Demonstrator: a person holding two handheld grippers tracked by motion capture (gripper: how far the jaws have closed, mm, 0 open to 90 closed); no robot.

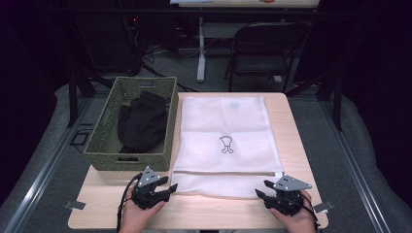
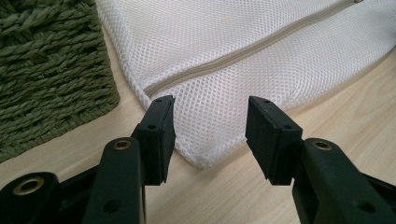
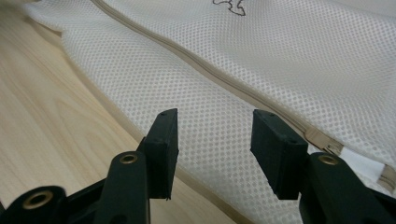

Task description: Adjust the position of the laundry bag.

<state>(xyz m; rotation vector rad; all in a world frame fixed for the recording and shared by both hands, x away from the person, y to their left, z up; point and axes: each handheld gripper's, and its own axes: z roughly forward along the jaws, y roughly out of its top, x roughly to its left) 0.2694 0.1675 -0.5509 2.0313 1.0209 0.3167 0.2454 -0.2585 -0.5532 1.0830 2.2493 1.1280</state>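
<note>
A white mesh bag, flat and rectangular with a beige zipper across it, lies on the pale wood desk; beside it sits a woven green basket holding dark cloth, its folds hard to make out; the left gripper has its fingers apart, astride the bag's near corner without pressing it; the right gripper has its fingers apart over the bag's near edge, holding nothing.

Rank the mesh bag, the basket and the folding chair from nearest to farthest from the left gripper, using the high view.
From the left gripper:
1. Mesh bag, its near corner right at the jaws.
2. Basket, just behind, on the left.
3. Folding chair, beyond the table's far edge.
</note>
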